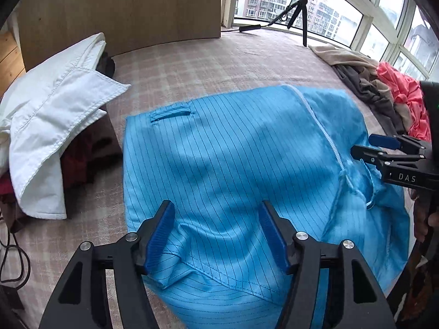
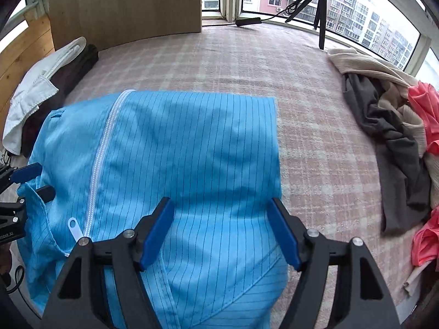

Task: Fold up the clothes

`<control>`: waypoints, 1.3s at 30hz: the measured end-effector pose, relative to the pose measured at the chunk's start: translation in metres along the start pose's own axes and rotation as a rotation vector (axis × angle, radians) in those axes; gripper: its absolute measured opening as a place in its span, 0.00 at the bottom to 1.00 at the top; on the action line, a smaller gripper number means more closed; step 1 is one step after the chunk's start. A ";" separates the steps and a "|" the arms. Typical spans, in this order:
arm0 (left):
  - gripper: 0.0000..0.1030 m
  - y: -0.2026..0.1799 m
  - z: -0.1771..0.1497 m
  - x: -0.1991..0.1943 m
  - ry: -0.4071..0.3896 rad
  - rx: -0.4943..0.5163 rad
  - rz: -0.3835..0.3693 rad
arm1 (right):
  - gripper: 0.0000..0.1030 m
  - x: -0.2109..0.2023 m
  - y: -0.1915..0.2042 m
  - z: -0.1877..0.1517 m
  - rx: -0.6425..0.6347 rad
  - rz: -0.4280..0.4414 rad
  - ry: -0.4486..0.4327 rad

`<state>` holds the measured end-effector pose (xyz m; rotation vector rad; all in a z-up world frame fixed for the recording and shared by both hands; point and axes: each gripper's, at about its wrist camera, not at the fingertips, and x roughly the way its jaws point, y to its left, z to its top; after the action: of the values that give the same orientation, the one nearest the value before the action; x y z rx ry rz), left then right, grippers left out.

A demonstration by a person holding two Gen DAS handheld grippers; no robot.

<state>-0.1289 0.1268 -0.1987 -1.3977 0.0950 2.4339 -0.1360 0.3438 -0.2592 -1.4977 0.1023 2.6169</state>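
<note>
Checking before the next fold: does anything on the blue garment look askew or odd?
The blue garment lies mostly flat, but its near hem is curled over by the left tongs, and the zipper end area is bunched. Nothing looks damaged.

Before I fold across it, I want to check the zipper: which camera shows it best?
The right wrist view: the white zipper runs down the blue garment, pull tab visible. The left wrist view shows it farther off, near the right gripper.

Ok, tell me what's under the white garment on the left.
Under the white garment dark clothes show: a maroon piece and something nearly black behind it. How many lie there, and what they are, is hidden by the white cloth.
</note>
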 end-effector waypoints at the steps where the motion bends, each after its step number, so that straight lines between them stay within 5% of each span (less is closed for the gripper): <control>1: 0.60 0.002 0.001 -0.008 -0.015 -0.012 -0.007 | 0.68 -0.006 -0.003 0.001 0.011 0.008 -0.007; 16: 0.62 -0.006 -0.010 0.020 0.038 0.052 0.067 | 0.70 0.000 -0.004 -0.003 0.004 0.044 0.016; 20: 0.61 0.006 -0.006 -0.001 0.008 -0.002 0.067 | 0.70 -0.006 -0.007 0.000 -0.008 0.054 0.010; 24: 0.62 0.029 -0.007 -0.035 -0.047 -0.074 0.102 | 0.70 -0.039 -0.037 0.006 0.074 0.087 -0.101; 32: 0.67 0.101 -0.032 -0.049 -0.039 -0.384 -0.034 | 0.70 -0.062 -0.089 -0.001 0.195 0.184 -0.076; 39: 0.67 0.082 -0.015 -0.012 0.003 -0.370 -0.191 | 0.70 -0.032 -0.083 0.016 0.246 0.358 0.004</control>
<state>-0.1373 0.0430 -0.2048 -1.4776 -0.4893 2.3685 -0.1220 0.4253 -0.2230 -1.5146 0.7272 2.7315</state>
